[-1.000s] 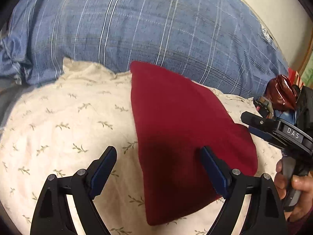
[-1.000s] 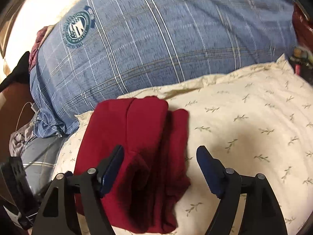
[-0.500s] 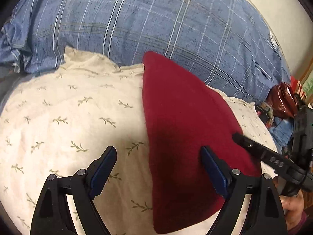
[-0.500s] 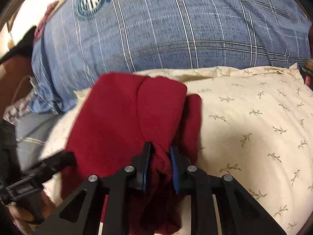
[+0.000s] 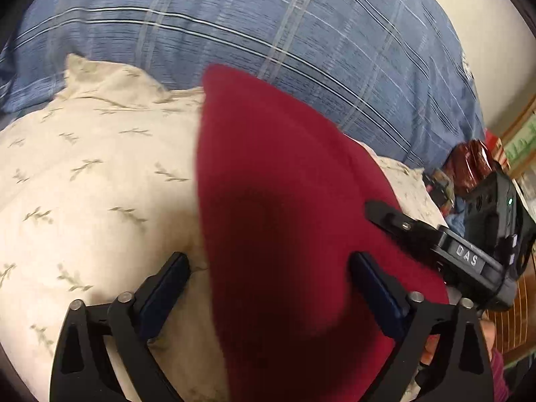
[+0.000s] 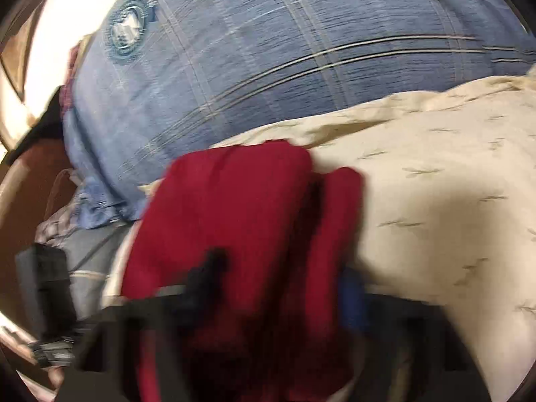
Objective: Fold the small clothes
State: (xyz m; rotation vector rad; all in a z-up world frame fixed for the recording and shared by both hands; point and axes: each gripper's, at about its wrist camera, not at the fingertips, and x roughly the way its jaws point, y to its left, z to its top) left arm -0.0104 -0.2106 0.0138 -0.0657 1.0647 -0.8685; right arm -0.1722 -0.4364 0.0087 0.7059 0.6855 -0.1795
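A dark red folded garment [image 5: 284, 201] lies on a cream leaf-print pillow [image 5: 100, 184]. My left gripper [image 5: 269, 261] hovers low over the garment's near left edge. It is open wide and closing a little, with its left pad over the pillow and its right pad over the red cloth. In the blurred right wrist view the garment [image 6: 234, 207] shows as stacked folds. My right gripper [image 6: 279, 278] straddles the near folds, its jaws opening with cloth bunched between them. One of its fingers [image 5: 385, 212] reaches over the garment's right edge.
A big blue plaid pillow [image 5: 268, 33] rises right behind the cream one [image 6: 435, 184]. A shiny dark red bag [image 5: 472, 160] and clutter sit at the far right. The hand [image 5: 489, 335] holding the right gripper is low on the right.
The left gripper has come lower and closer over the garment's left edge. The right gripper pinched a fold half a second ago; its jaws now stand wider apart and it has dropped.
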